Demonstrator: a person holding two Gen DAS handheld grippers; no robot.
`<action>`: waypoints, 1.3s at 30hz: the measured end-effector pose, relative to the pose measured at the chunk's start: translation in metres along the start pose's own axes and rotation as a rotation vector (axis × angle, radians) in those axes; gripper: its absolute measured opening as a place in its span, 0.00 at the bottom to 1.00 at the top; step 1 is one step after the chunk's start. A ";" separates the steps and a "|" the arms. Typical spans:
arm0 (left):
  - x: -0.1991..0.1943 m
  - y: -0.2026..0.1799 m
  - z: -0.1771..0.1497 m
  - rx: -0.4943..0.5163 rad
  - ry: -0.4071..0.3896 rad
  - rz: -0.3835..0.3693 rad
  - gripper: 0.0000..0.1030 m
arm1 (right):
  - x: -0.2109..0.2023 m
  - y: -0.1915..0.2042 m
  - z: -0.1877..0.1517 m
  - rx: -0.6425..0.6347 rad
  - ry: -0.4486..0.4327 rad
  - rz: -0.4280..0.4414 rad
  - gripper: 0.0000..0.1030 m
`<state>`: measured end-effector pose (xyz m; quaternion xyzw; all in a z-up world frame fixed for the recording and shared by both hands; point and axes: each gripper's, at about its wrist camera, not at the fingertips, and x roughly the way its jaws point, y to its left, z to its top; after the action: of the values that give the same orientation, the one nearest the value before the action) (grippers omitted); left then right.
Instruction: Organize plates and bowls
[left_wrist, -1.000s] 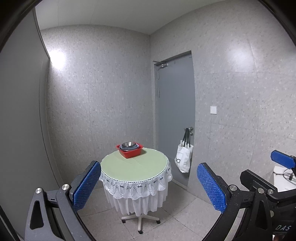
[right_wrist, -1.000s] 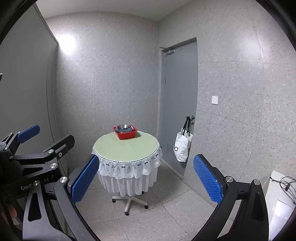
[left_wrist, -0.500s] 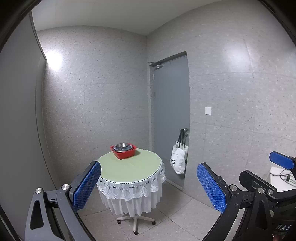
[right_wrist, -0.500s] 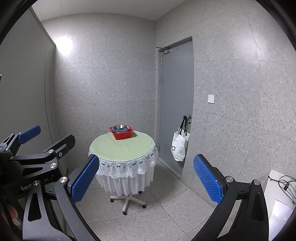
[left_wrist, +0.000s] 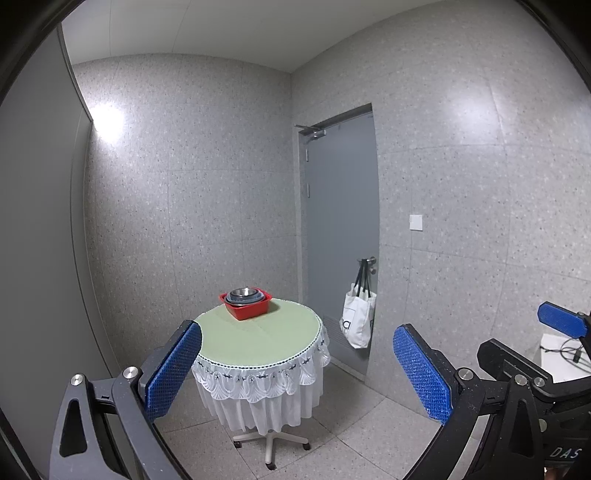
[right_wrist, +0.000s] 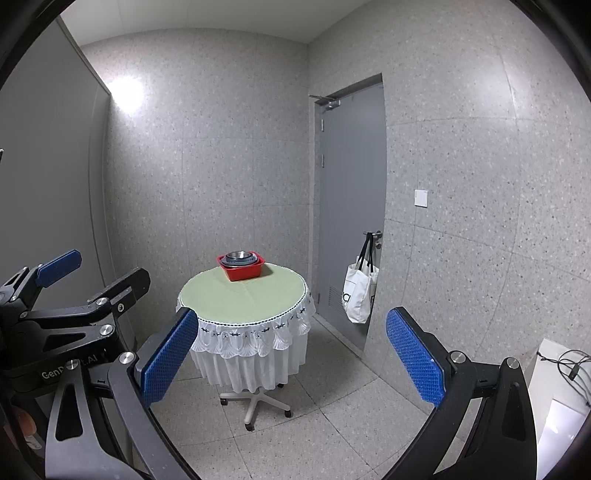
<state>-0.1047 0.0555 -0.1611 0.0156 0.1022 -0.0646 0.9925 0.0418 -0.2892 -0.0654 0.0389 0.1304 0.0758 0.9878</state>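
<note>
A shiny metal bowl (left_wrist: 243, 294) is seen in a glossy red plastic tub (left_wrist: 246, 308). The round table (left_wrist: 258, 341) is covered with matt green cloth edged in white lace. Textured blue pads (left_wrist: 173, 369) are backed by matt black frames. Speckled, slightly glossy wall panels (left_wrist: 229, 206) are seen.

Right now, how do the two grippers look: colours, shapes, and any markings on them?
Both are alike. The left gripper and the right gripper have black angular frames with triangular cut-outs and silver screw heads. Each finger carries a long blue pad with a fine diamond texture. White letters "DAS" show on the right gripper's body, and "Gen...t.AI" on the left gripper's body. No sleeves or cables are visible on them.
</note>
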 end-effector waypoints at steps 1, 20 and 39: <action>0.001 0.000 0.000 0.000 0.000 0.000 1.00 | 0.000 0.000 0.000 0.000 -0.001 0.000 1.00; 0.006 0.004 -0.007 0.001 -0.003 0.002 1.00 | 0.000 -0.003 0.003 0.005 -0.002 0.010 1.00; 0.014 0.006 -0.011 0.001 -0.006 0.012 1.00 | 0.004 0.005 0.002 0.008 0.000 0.014 1.00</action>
<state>-0.0926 0.0602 -0.1749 0.0162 0.0992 -0.0589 0.9932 0.0457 -0.2840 -0.0641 0.0437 0.1306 0.0824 0.9870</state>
